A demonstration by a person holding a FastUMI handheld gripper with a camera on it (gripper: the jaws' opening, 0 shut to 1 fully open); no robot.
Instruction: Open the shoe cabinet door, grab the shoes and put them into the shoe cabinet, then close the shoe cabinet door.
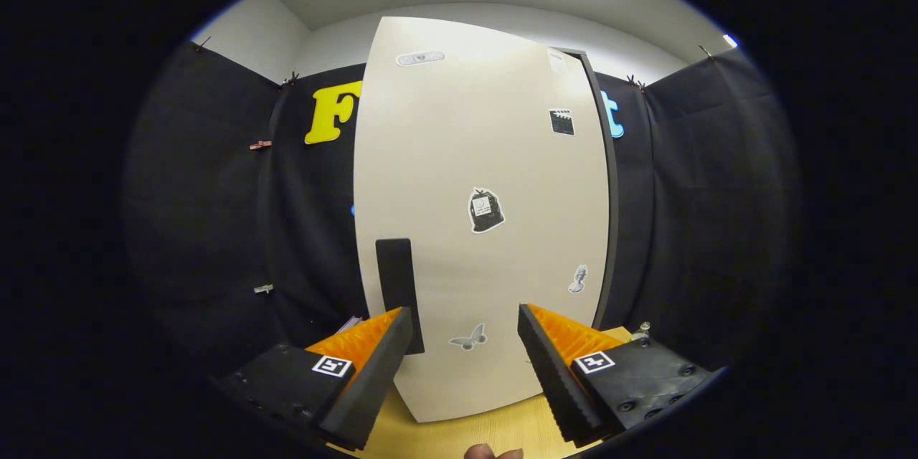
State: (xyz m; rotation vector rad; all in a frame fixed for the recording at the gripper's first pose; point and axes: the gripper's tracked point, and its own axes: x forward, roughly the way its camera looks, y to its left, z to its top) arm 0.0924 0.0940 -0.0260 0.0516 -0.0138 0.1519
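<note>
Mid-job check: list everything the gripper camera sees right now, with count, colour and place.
Cabinet door: one, cream, shut, just ahead of the fingers.
Handle: one, black, upright on the door, above one finger.
Stickers: several, black, white and grey, scattered over the door.
Table: one, light wood, under the cabinet.
Clips: a few, small, on the black cloth wall beside the cabinet.
Gripper: one, open; black fingers with orange backs, empty.
Fingertip: a person's, below the gripper.

Cream cabinet door (488,179) with black handle (398,287), orange-and-black gripper (465,333), yellow wooden table (495,427).
</note>
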